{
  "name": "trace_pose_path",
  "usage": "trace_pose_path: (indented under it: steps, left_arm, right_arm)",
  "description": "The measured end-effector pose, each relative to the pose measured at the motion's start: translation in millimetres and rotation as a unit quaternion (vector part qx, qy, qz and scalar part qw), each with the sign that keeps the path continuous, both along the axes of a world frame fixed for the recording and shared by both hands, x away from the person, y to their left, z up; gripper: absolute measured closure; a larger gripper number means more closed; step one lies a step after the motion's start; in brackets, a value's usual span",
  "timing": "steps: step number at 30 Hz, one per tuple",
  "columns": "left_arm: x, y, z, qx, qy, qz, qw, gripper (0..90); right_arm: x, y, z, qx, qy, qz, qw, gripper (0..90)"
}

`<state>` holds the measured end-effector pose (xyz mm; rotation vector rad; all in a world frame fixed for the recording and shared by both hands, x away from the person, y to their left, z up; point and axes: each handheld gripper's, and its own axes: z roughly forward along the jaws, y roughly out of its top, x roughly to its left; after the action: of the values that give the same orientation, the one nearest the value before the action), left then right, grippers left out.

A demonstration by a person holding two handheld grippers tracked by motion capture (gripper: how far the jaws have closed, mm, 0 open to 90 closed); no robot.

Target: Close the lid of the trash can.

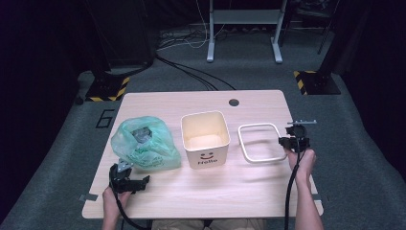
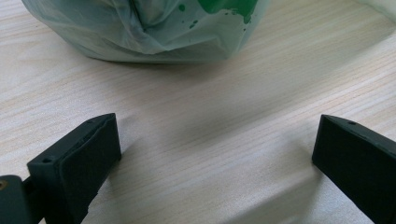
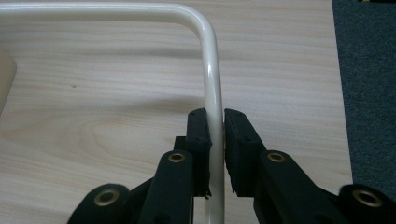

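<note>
A white square ring frame (image 1: 261, 143) lies to the right of a cream bin (image 1: 205, 139) with a smiley face and "Hello" on its front. My right gripper (image 1: 286, 142) is shut on the frame's right side; in the right gripper view the white bar (image 3: 210, 70) runs up between the two black pads (image 3: 200, 135). A crumpled green plastic bag (image 1: 143, 143) sits at the left of the table. My left gripper (image 1: 142, 182) rests in front of the bag, open, its jaws wide apart with bare wood between them and the bag (image 2: 149, 28) just ahead.
The wooden table (image 1: 201, 191) has a round cable hole (image 1: 233, 102) at its far edge. Its right edge (image 3: 338, 93) runs close beside the right gripper, with grey carpet beyond. Cables and a desk leg frame stand on the floor behind.
</note>
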<state>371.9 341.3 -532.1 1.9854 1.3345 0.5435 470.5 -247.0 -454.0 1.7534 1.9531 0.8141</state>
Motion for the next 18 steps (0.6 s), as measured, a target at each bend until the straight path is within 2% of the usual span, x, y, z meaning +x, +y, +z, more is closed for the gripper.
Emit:
trace_pose_path:
  steps: [18]
  left_arm:
    - [-0.1, 0.1, 0.1, 0.0, 0.0, -0.001, 1.0, 1.0]
  right_arm:
    - [-0.3, 0.2, 8.3, 0.01, 0.002, 0.003, 0.9999, 80.8]
